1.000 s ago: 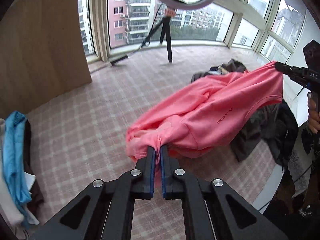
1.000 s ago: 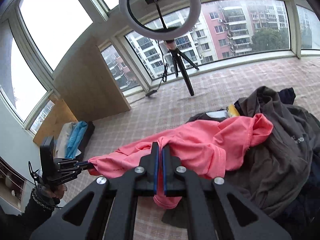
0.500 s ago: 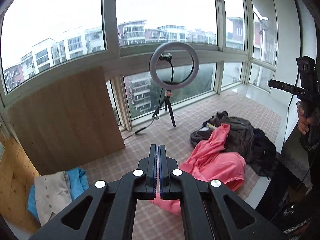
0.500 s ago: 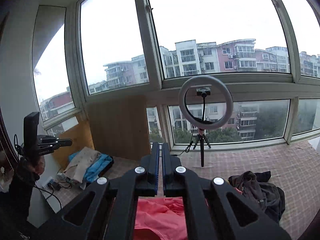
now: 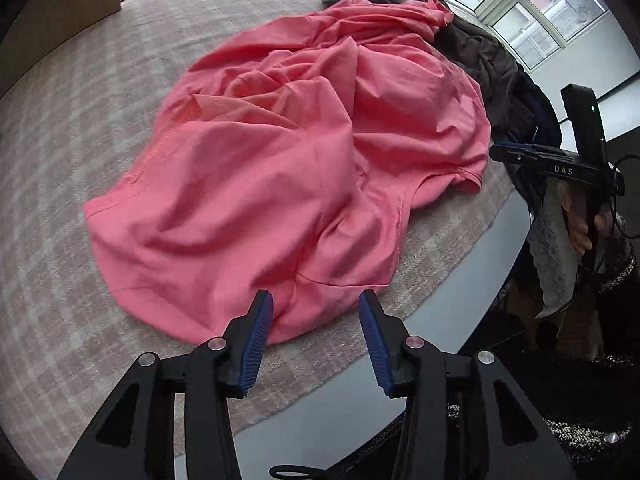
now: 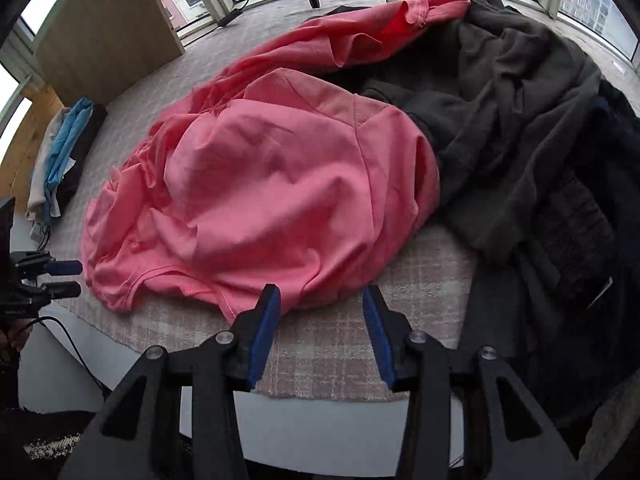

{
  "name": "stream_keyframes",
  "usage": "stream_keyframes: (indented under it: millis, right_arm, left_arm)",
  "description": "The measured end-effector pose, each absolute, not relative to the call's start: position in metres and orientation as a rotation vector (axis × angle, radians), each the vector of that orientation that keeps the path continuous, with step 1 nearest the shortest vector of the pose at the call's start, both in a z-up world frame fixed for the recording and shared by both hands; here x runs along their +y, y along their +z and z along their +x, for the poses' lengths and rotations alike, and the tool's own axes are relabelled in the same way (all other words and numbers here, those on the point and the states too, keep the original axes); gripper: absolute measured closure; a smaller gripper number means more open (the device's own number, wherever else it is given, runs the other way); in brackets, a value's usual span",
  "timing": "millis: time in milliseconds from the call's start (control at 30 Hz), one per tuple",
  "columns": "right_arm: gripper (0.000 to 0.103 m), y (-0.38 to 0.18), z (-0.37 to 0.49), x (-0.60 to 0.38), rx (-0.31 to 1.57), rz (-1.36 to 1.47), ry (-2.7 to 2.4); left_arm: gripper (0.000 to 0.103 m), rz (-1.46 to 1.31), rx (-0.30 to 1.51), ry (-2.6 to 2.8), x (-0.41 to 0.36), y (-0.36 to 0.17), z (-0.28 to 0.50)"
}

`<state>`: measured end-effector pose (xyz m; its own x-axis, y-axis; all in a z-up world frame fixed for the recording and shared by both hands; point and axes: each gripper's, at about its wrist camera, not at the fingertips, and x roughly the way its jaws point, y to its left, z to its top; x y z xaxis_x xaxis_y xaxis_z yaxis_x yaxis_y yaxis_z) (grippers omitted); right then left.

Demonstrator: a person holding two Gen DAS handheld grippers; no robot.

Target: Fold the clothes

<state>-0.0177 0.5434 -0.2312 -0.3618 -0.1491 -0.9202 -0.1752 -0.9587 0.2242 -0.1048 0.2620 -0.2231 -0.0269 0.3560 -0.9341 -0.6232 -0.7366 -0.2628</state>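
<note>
Pink shirt [image 5: 288, 160] lies limp and rumpled on the surface [image 5: 72, 184], light, soft knit; both jaws opening, empty; best hold: near hem corners.

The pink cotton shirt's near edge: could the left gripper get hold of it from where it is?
Probably yes. The left gripper hangs right over the pink cotton shirt, jaws opening, with nothing between.

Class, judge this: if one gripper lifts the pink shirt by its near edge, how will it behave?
The pink shirt is probably floppy: it lies crumpled in soft folds, so it should drape and sag. It looks thin, likely light. Its far end overlaps the dark clothes pile, so it may drag there.
</note>
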Motion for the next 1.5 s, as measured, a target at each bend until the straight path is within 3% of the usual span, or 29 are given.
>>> stream_keyframes:
  millis: [100,200,267,333,367,500,633,700,733,767,800,867,967,1033,1100,1367,1500]
  right_arm:
    - [0.056,-0.244,-0.022,0.541,0.5,-1.783,2.549]
    - [0.056,-0.25,-0.027,0.534,0.489,-1.788,2.589]
    - [0.056,-0.251,-0.028,0.531,0.473,-1.764,2.621]
    - [0.079,-0.251,-0.029,0.529,0.485,-1.757,2.663]
    - [0.098,-0.249,-0.029,0.53,0.523,-1.767,2.682]
    - [0.098,-0.215,-0.026,0.542,0.664,-1.648,2.751]
    - [0.098,-0.145,-0.038,0.555,0.742,-1.433,2.913]
    - [0.098,-0.119,-0.067,0.558,0.679,-1.367,2.976]
    - [0.098,-0.108,-0.086,0.559,0.629,-1.335,2.995]
    - [0.097,-0.103,-0.113,0.56,0.549,-1.319,2.998]
    - [0.091,-0.105,-0.141,0.56,0.443,-1.329,2.978]
    - [0.079,-0.123,-0.191,0.566,0.283,-1.443,2.77]
    - [0.079,-0.132,-0.2,0.579,0.292,-1.501,2.756]
    - [0.073,-0.135,-0.187,0.583,0.292,-1.502,2.809]
    - [0.053,-0.141,-0.168,0.579,0.253,-1.521,2.848]
    - [0.052,-0.174,-0.129,0.568,0.082,-1.665,2.829]
    - [0.049,-0.179,-0.135,0.571,0.121,-1.731,2.839]
  left_arm:
    - [0.056,-1.561,0.357,1.835,0.281,-0.233,-0.1]
    - [0.064,-1.538,0.371,1.845,0.286,-0.24,-0.097]
    - [0.101,-1.53,0.353,1.838,0.284,-0.239,-0.097]
    - [0.1,-1.546,0.319,1.847,0.278,-0.236,-0.099]
    - [0.101,-1.546,0.303,1.855,0.275,-0.232,-0.1]
    - [0.101,-1.469,0.235,1.919,0.257,-0.192,-0.103]
    - [0.101,-1.344,0.197,2.006,0.24,-0.132,-0.146]
    - [0.097,-1.293,0.201,2.064,0.235,-0.12,-0.191]
    - [0.085,-1.285,0.206,2.095,0.238,-0.119,-0.215]
    - [0.063,-1.287,0.224,2.141,0.241,-0.119,-0.238]
    - [0.055,-1.312,0.276,2.211,0.245,-0.125,-0.259]
    - [0.054,-1.378,0.342,2.278,0.244,-0.144,-0.285]
    - [0.054,-1.386,0.258,2.238,0.221,-0.15,-0.272]
    - [0.052,-1.355,0.267,2.176,0.217,-0.149,-0.244]
    - [0.051,-1.348,0.298,2.114,0.222,-0.154,-0.218]
    - [0.051,-1.302,0.48,1.939,0.289,-0.18,-0.174]
    - [0.052,-1.32,0.527,1.884,0.316,-0.2,-0.183]
